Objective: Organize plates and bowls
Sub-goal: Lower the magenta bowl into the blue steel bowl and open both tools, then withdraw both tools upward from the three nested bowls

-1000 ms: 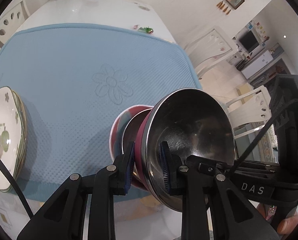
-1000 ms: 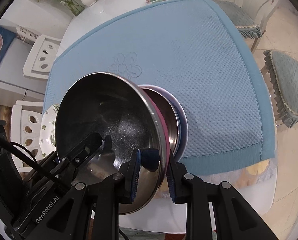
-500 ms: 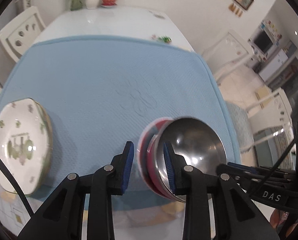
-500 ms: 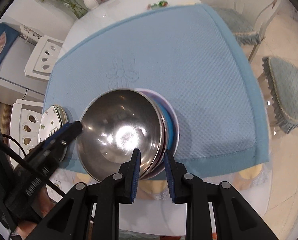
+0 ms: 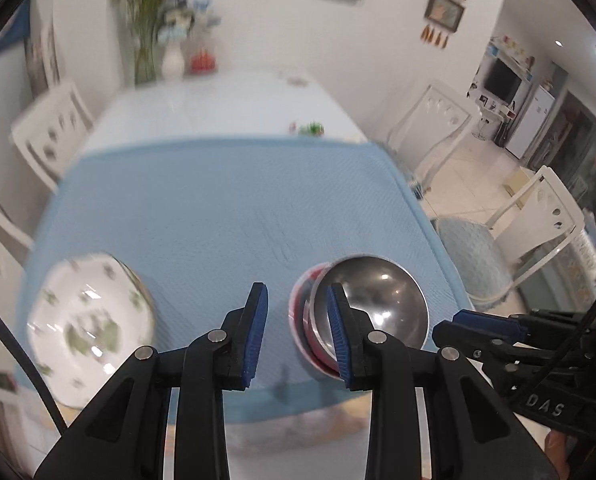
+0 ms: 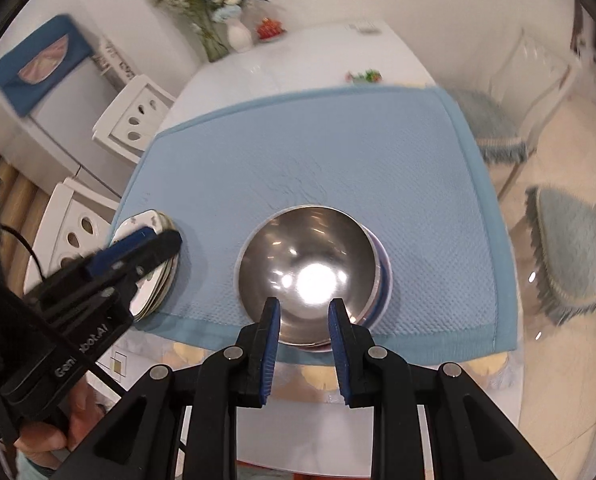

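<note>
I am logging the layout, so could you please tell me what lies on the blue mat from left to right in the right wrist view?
Stack of floral plates → steel bowl nested on top of the other bowls.

A steel bowl (image 6: 310, 264) is sitting upright, mouth up, nested as the top item of a bowl stack (image 5: 310, 320) near the front edge of the blue mat. Its polished interior is reflecting a bright highlight at the centre. Beneath it, a red-pink rim and a white outer rim are showing in the left wrist view, and a blue-white edge is showing at the right side in the right wrist view; the exact number of nested bowls cannot be determined.

A plate stack (image 5: 90, 328) is lying flat at the mat's front left corner, well apart from the bowls. The top plate is white, angular-edged and carrying green floral print.
</note>
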`<state>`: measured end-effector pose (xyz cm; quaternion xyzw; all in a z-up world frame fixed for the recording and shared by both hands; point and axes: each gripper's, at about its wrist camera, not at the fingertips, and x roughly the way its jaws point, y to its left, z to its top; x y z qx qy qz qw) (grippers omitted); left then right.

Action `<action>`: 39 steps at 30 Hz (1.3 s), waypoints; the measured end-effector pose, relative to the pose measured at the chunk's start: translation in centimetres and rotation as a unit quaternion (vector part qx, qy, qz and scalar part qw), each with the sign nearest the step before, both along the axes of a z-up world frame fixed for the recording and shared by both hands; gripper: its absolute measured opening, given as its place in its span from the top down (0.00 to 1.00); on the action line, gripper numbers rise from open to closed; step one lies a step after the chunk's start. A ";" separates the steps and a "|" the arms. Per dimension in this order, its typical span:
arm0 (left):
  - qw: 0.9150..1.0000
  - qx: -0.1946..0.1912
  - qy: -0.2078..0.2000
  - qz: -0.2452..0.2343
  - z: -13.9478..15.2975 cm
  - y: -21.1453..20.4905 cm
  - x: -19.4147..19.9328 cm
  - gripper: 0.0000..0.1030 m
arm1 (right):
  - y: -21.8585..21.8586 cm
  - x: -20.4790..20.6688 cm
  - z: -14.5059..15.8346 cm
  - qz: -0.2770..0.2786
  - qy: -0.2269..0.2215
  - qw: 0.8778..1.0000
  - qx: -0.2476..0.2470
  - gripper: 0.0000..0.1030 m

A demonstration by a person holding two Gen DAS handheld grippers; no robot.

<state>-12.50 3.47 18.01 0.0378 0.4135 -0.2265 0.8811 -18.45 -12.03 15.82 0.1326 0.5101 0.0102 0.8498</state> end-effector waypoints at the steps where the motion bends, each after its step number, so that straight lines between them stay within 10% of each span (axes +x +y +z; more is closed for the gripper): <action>1: 1.000 0.004 -0.015 0.002 0.6 0.6 -0.5 0.63 | 0.7 -0.1 0.3 0.004 -0.001 1.000 -0.009 0.77; 6: 0.998 0.011 -0.061 0.028 3.1 4.7 -3.4 0.37 | 3.8 -1.2 0.8 0.002 -0.005 1.000 -0.022 0.77; 39: 0.996 0.045 -0.031 0.072 2.3 10.7 -7.8 0.30 | 9.4 -6.5 0.9 -0.040 0.003 0.999 -0.015 0.77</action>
